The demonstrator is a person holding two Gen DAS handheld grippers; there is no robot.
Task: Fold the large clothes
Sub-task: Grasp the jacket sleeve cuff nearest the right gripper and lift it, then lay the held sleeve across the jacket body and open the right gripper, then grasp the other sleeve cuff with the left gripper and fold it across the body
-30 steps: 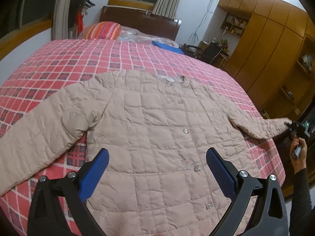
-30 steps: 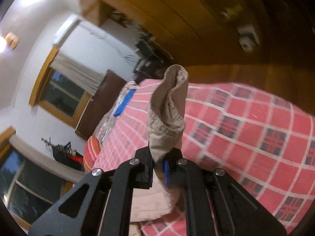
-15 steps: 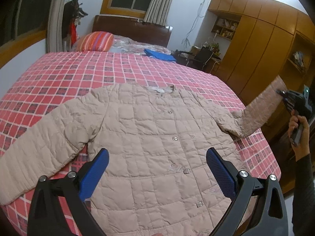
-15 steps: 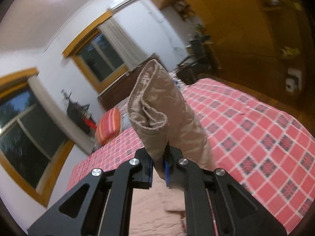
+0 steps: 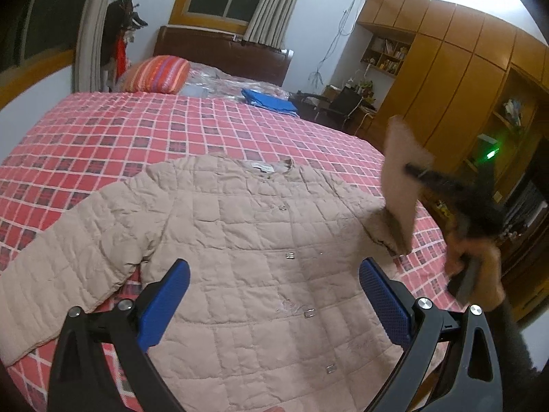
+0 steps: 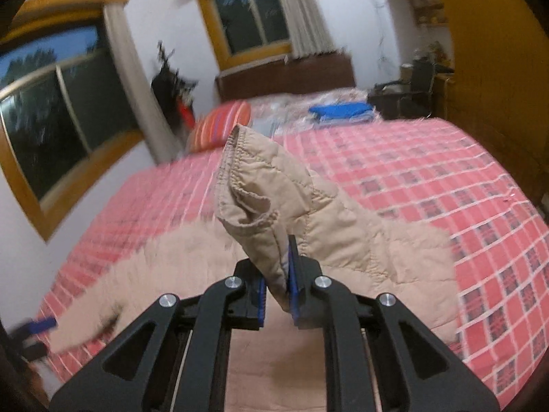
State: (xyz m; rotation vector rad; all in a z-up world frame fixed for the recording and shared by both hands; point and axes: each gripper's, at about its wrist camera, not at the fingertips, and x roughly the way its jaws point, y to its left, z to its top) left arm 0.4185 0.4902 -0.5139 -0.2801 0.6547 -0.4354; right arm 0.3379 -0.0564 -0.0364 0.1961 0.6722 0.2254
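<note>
Beige quilted fabric is filling the near end of the bed: the jacket (image 5: 247, 240) is lying front-up on the red checked bedspread (image 5: 144, 130), its hem cut off at the lower edge of the left wrist view. The right gripper (image 6: 278, 288) is pinching the jacket's right sleeve (image 6: 274, 206) by the cuff and holding it up off the bed, blurred with motion. The hand (image 5: 477, 267) gripping it is smeared too. The left gripper (image 5: 274, 305) is hanging over the jacket's lower front, fingers spread wide, holding nothing. Farther off, a striped pillow (image 5: 158, 73) and a folded blue cloth (image 5: 267, 101) are sitting near the headboard (image 5: 219, 51).
</note>
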